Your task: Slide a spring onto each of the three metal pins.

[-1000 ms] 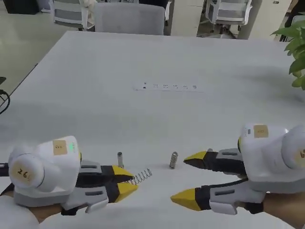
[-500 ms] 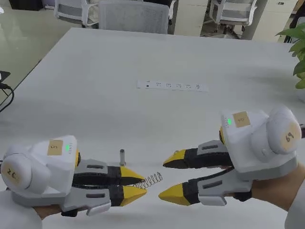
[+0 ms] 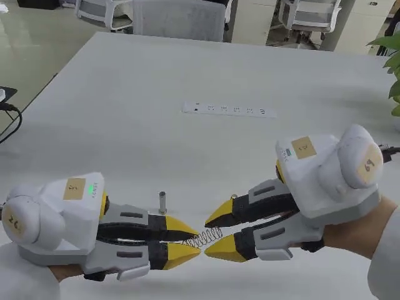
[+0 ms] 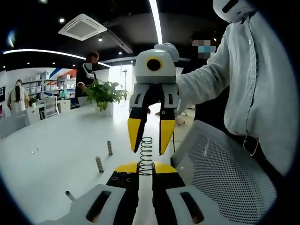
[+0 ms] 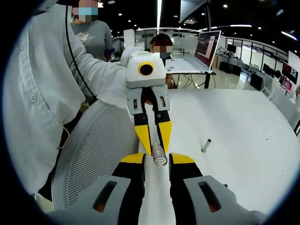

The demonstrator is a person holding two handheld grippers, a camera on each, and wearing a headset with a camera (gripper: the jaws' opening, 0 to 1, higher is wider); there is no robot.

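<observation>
My left gripper (image 3: 197, 244) is shut on one end of a small wire spring (image 3: 210, 235), which it holds level just above the white table (image 3: 187, 150). From the other side, my right gripper (image 3: 214, 234) stands open, its yellow jaws straddling the spring's free end. In the left gripper view the spring (image 4: 146, 152) rises from my own jaws into the right gripper (image 4: 149, 151). In the right gripper view its coil end (image 5: 160, 156) faces me. A bare metal pin (image 3: 162, 202) stands upright behind the left gripper. Two pins carrying springs (image 4: 109, 147) (image 4: 99, 164) stand further along.
A white power strip (image 3: 229, 110) lies flat mid-table. Office chairs (image 3: 178, 19) line the far edge, and a plant (image 3: 392, 62) is at the right. In the left gripper view people (image 4: 89, 70) stand beyond the table. A mesh chair (image 5: 89, 150) sits close behind me.
The right gripper has moved left and down, and its open jaws now straddle the spring's free end. The left gripper still holds the spring, shifted slightly right.
</observation>
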